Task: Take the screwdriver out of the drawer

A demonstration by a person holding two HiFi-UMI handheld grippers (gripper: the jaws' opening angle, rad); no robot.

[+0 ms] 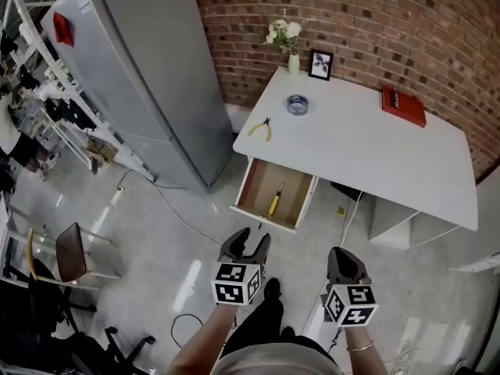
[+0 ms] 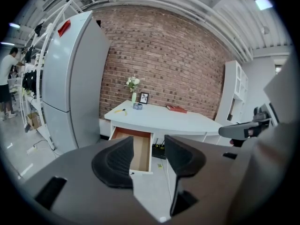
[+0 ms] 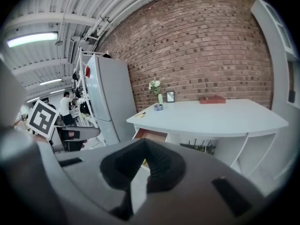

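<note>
A screwdriver (image 1: 275, 199) with a yellow handle lies inside the open wooden drawer (image 1: 248, 187) of the white desk (image 1: 367, 151). Both grippers hang over the floor in front of the desk, well short of the drawer. My left gripper (image 1: 254, 237) is open and holds nothing. In the left gripper view the drawer (image 2: 140, 149) shows between the spread jaws of that gripper (image 2: 149, 146). My right gripper (image 1: 342, 254) is shut and empty; in its own view that gripper (image 3: 144, 146) has its tips meeting, and the drawer (image 3: 150, 135) is just above them.
On the desk lie yellow pliers (image 1: 261, 129), a tape roll (image 1: 297, 104), a red book (image 1: 404, 106), a flower vase (image 1: 286, 41) and a picture frame (image 1: 320, 64). A grey fridge (image 1: 148, 76) stands left of the desk. A chair (image 1: 70, 252) and floor cables are further left.
</note>
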